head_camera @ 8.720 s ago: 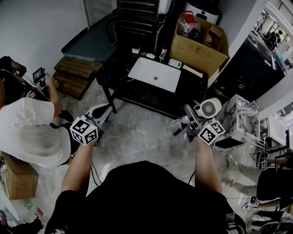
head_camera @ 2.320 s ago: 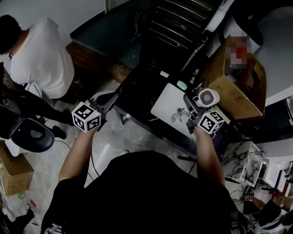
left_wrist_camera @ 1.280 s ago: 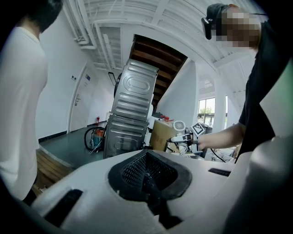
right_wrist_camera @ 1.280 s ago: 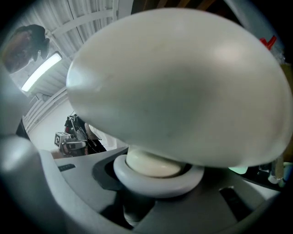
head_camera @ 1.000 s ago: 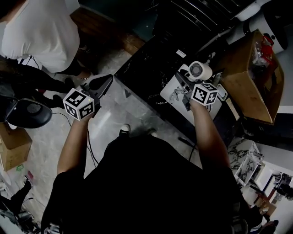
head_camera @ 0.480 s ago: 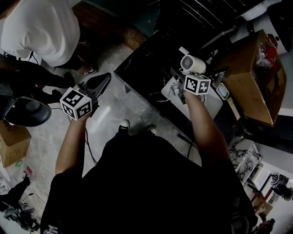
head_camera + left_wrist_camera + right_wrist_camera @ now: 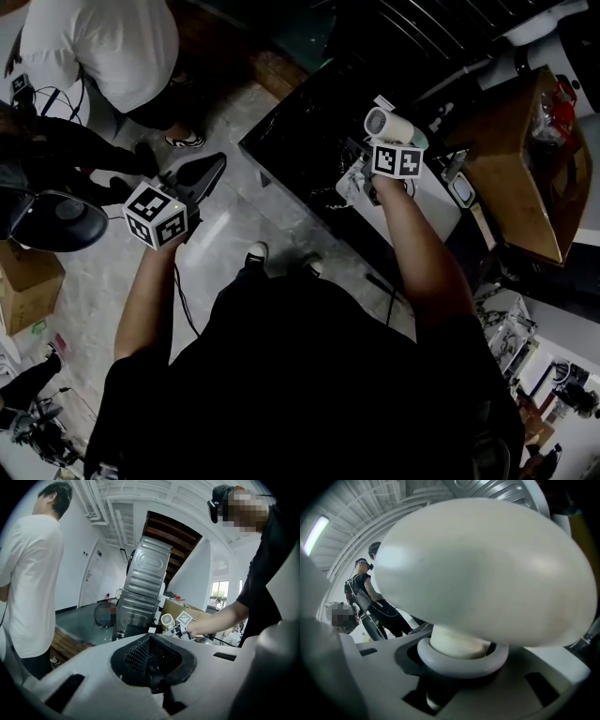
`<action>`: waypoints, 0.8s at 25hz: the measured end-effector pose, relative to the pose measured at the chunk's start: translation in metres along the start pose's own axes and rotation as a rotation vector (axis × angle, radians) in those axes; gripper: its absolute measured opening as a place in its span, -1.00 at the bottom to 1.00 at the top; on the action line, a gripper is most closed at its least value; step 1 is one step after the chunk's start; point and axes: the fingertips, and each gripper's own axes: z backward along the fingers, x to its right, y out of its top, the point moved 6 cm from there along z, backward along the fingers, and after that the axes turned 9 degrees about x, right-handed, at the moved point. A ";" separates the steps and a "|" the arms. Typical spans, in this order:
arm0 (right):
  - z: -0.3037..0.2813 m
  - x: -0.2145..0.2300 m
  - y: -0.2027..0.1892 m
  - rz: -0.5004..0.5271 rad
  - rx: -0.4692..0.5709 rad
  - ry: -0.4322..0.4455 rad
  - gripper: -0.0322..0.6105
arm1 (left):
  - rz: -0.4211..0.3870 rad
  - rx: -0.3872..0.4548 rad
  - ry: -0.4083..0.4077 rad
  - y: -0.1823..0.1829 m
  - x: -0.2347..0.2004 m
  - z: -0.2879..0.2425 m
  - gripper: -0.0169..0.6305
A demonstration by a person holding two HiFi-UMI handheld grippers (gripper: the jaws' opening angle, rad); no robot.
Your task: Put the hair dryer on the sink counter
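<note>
The left arm (image 7: 145, 291) holds the left gripper (image 7: 208, 169) out level, fingers (image 7: 140, 653) together and empty. The right arm (image 7: 417, 253) reaches forward, and the right gripper (image 7: 461, 660) tilts down, clamped on the hair dryer (image 7: 386, 124) handle.

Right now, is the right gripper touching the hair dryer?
Touching. The right gripper has its jaws closed around the handle of the hair dryer, as its own view plainly shows, with no gap at the pads.
</note>
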 end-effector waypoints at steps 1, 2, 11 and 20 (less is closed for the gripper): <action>-0.004 0.000 -0.001 0.007 -0.017 -0.003 -0.43 | 0.003 -0.002 0.002 -0.001 -0.001 0.000 -0.91; -0.008 0.001 -0.002 0.017 -0.036 -0.007 -0.43 | 0.005 -0.003 0.004 -0.002 -0.001 0.000 -0.91; -0.044 0.004 -0.010 0.052 -0.152 -0.039 -0.43 | 0.016 -0.014 0.005 -0.009 -0.007 -0.001 -0.91; -0.072 0.019 -0.018 0.016 -0.247 -0.107 -0.43 | 0.033 -0.034 0.008 -0.014 -0.014 0.000 -0.91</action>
